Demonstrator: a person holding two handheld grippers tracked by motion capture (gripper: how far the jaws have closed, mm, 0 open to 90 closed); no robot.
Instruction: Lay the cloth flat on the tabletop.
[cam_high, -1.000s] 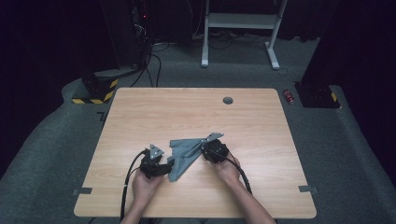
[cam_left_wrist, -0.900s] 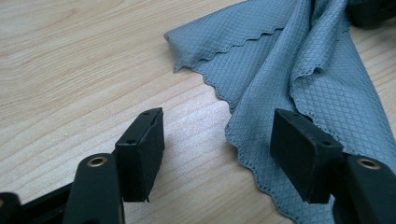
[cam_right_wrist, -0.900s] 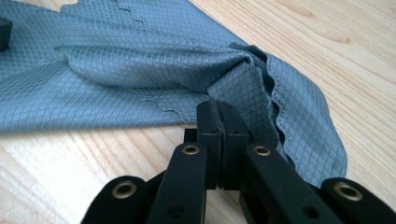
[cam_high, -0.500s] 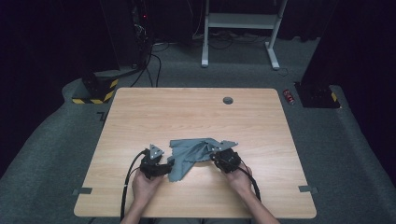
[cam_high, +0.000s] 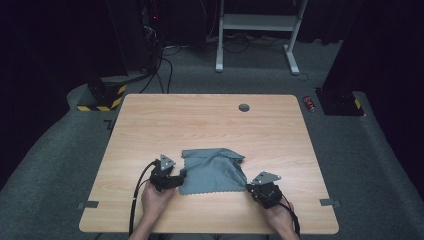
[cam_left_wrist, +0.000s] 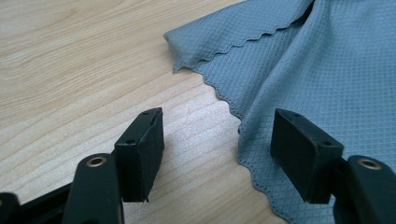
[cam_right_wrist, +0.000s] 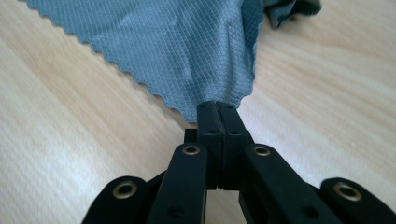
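A grey waffle-weave cloth (cam_high: 212, 172) with scalloped edges lies on the wooden table (cam_high: 200, 120), near the front. In the high view my left gripper (cam_high: 181, 176) rests at the cloth's left edge. My right gripper (cam_high: 250, 187) is at the cloth's front right corner. In the left gripper view my left gripper (cam_left_wrist: 219, 154) stands open. One jaw is over bare wood, the other over the cloth (cam_left_wrist: 317, 70), whose edge runs between them. In the right gripper view my right gripper (cam_right_wrist: 218, 109) is shut on a corner of the cloth (cam_right_wrist: 187, 51), which stretches away from the jaws.
A round dark grommet (cam_high: 244, 107) sits in the table's far part. Tape marks (cam_high: 87, 204) lie near both front corners. On the floor behind are a white desk frame (cam_high: 255, 22), cables, a yellow-black striped block (cam_high: 102, 97) and a small red object (cam_high: 310, 103).
My right gripper has moved to the right and toward the person with the cloth corner, and the bunched cloth has spread out wider. The left gripper has stayed put.
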